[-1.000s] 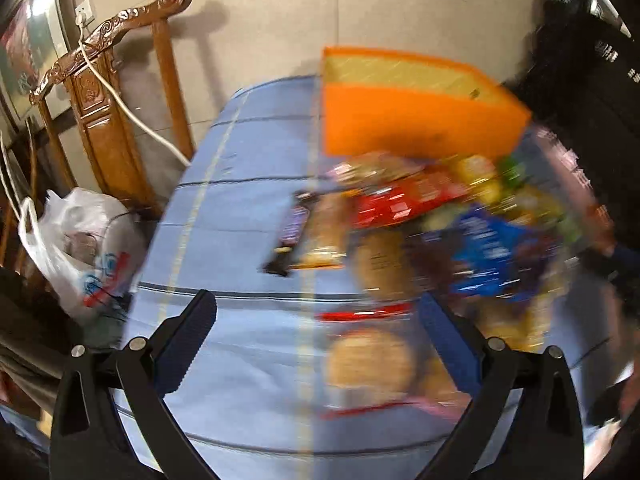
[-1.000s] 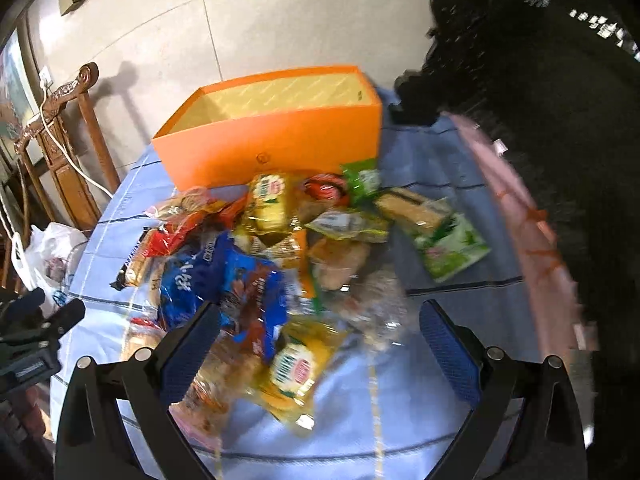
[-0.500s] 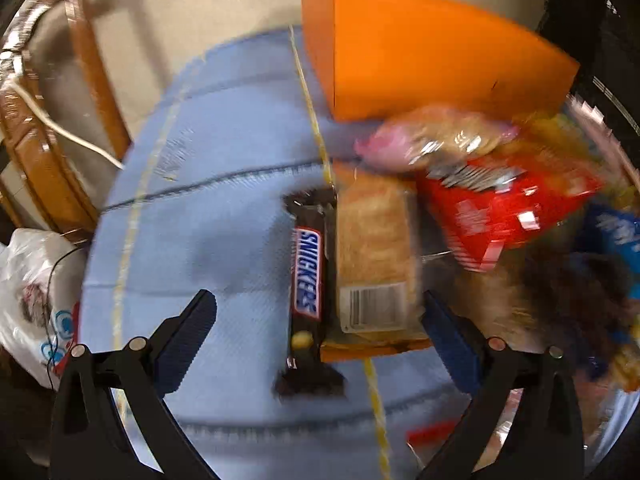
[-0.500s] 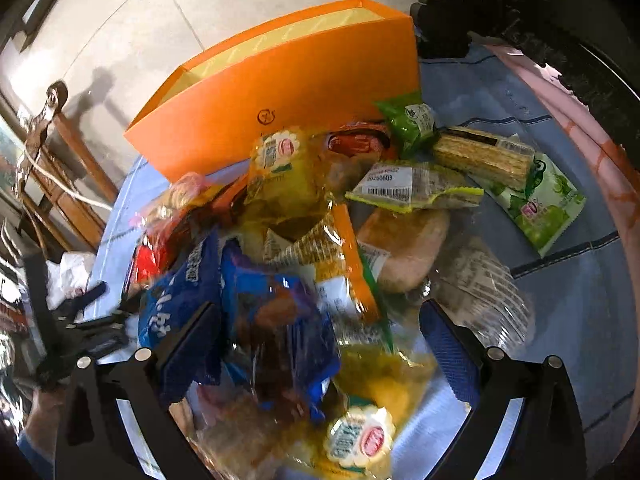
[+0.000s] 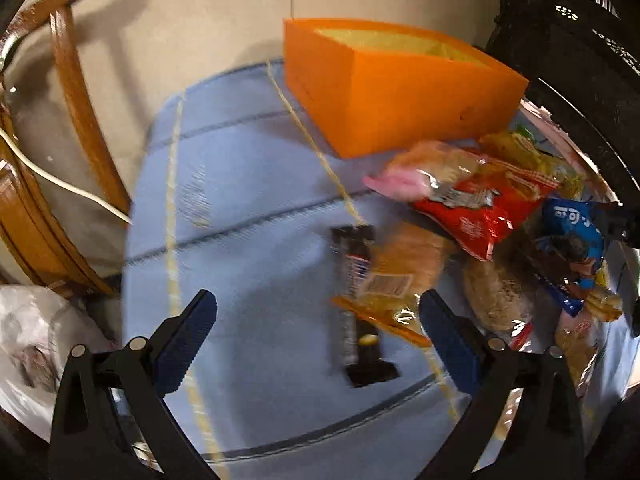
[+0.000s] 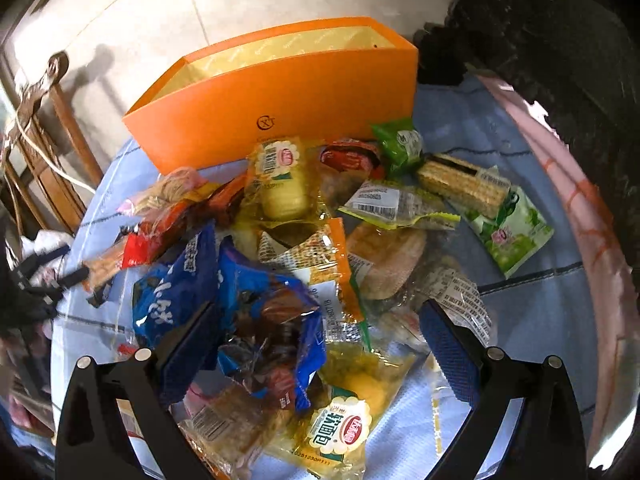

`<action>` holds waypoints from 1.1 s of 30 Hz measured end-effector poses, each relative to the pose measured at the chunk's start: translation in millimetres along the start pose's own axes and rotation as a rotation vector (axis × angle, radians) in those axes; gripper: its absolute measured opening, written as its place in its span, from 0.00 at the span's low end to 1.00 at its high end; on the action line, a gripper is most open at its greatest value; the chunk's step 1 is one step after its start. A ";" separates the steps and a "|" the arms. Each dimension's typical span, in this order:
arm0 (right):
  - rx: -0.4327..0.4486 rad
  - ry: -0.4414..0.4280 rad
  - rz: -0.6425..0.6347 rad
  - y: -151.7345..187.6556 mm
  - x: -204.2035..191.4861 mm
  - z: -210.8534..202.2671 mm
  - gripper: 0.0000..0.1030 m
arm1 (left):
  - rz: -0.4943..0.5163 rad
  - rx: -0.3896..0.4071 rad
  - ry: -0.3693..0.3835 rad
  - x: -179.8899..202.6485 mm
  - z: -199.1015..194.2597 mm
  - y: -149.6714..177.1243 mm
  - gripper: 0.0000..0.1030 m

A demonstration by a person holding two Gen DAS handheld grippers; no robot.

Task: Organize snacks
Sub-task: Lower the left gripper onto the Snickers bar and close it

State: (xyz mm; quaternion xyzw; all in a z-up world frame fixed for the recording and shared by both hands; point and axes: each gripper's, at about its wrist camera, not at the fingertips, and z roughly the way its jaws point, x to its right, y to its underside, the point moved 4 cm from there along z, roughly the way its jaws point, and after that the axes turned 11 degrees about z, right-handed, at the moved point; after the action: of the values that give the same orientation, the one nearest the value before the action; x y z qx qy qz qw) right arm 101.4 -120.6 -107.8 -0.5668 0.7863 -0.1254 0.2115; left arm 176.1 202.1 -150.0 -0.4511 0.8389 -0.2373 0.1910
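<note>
Left gripper [image 5: 316, 322]: jaws are gaping, holding nothing, hovering over the dark chocolate bar [image 5: 354, 300].
Right gripper [image 6: 318, 334]: spread wide, straddling the crinkly blue packet [image 6: 264, 312].
Risk: neighbouring wrappers are overlapping, likely snagging.
Orange cardboard box [image 6: 280, 104]: sitting at twelve o'clock, seemingly empty.

Your right gripper [image 6: 318, 340] hangs wide open over the snack pile, its blue-padded fingers [image 6: 448, 350] either side of a dark blue packet [image 6: 272, 320]. Beyond the pile stands the open orange box [image 6: 280, 108], its front wall just behind a yellow cake packet [image 6: 282, 184]. To the right, a wafer pack [image 6: 460, 184] and a green packet [image 6: 514, 232] lie on the blue tablecloth [image 6: 540, 308]. Your left gripper [image 6: 44, 276] shows at the left edge, blurred.
</note>
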 end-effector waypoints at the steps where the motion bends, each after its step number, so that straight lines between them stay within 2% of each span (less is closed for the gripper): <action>1: 0.000 0.001 -0.009 1.0 -1.8 -0.7 0.97 | 0.000 -0.009 -0.009 -2.7 1.0 0.9 0.96; 4: 0.000 0.001 -0.021 2.5 -5.5 -2.0 0.97 | -0.044 -0.017 0.026 -15.7 12.5 -1.9 0.96; 7: -0.003 0.000 -0.027 1.7 -6.2 -5.7 0.97 | -0.094 0.004 -0.062 -34.6 8.8 -14.9 0.96; 9: 0.019 0.005 -0.033 1.3 -6.6 -11.4 0.97 | -0.149 0.054 0.019 -43.2 -5.8 -18.2 0.96; 10: 0.029 0.011 -0.037 0.4 -6.2 -13.7 0.97 | -0.151 0.071 0.032 -44.7 -11.2 -18.8 0.96; 11: 0.033 0.013 -0.036 -0.3 -5.6 -14.8 0.97 | -0.137 0.072 -0.013 -49.2 -13.2 -20.4 0.96; 12: 0.031 0.010 -0.031 -0.7 -5.1 -14.7 0.97 | -0.127 0.051 -0.074 -53.6 -9.4 -21.3 0.96; 13: 0.020 0.003 -0.022 -1.0 -4.5 -13.1 0.97 | -0.126 0.015 -0.104 -56.6 -1.4 -20.2 0.96; 14: 0.014 -0.002 -0.015 -0.8 -4.7 -12.6 0.97 | -0.123 -0.046 -0.078 -55.8 12.2 -19.7 0.96; 17: 0.009 -0.024 0.000 -1.3 -6.1 -13.0 0.97 | -0.064 -0.112 -0.062 -41.8 38.7 -17.7 0.96; 18: 0.009 -0.024 -0.002 -1.2 -7.3 -13.2 0.97 | -0.064 -0.121 -0.051 -36.7 44.1 -17.4 0.96; 20: 0.021 -0.018 -0.016 -1.7 -9.0 -15.8 0.97 | -0.085 -0.157 0.026 -21.9 49.9 -17.3 0.96; 21: 0.026 -0.016 -0.021 -1.7 -9.8 -17.2 0.97 | -0.069 -0.165 0.034 -11.4 47.9 -15.6 0.96; 23: 0.042 -0.009 -0.026 -2.7 -9.6 -20.9 0.97 | 0.000 -0.150 0.115 16.0 37.4 -10.5 0.96; 25: 0.047 -0.012 -0.019 -3.9 -7.9 -22.1 0.97 | 0.093 -0.125 0.098 38.8 26.6 -7.9 0.96; 27: 0.039 -0.025 -0.002 -4.7 -5.7 -20.6 0.97 | 0.162 -0.088 0.014 46.0 20.2 -9.5 0.96; 28: 0.033 -0.032 0.006 -4.6 -4.7 -19.0 0.97 | 0.158 -0.094 -0.011 42.5 22.4 -10.8 0.96; 30: 0.026 -0.038 0.015 -2.7 -3.7 -15.6 0.97 | 0.071 -0.111 -0.039 23.7 31.6 -13.7 0.96; 33: 0.017 -0.057 0.012 2.2 -8.2 -11.1 0.97 | -0.044 -0.140 -0.028 -3.1 46.2 -14.6 0.96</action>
State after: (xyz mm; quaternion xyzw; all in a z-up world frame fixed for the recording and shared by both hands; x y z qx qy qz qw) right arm 96.4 -112.6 -97.5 -0.5636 0.7823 -0.1147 0.2393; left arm 212.1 187.3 -179.0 -0.4847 0.8406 -0.1760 0.1655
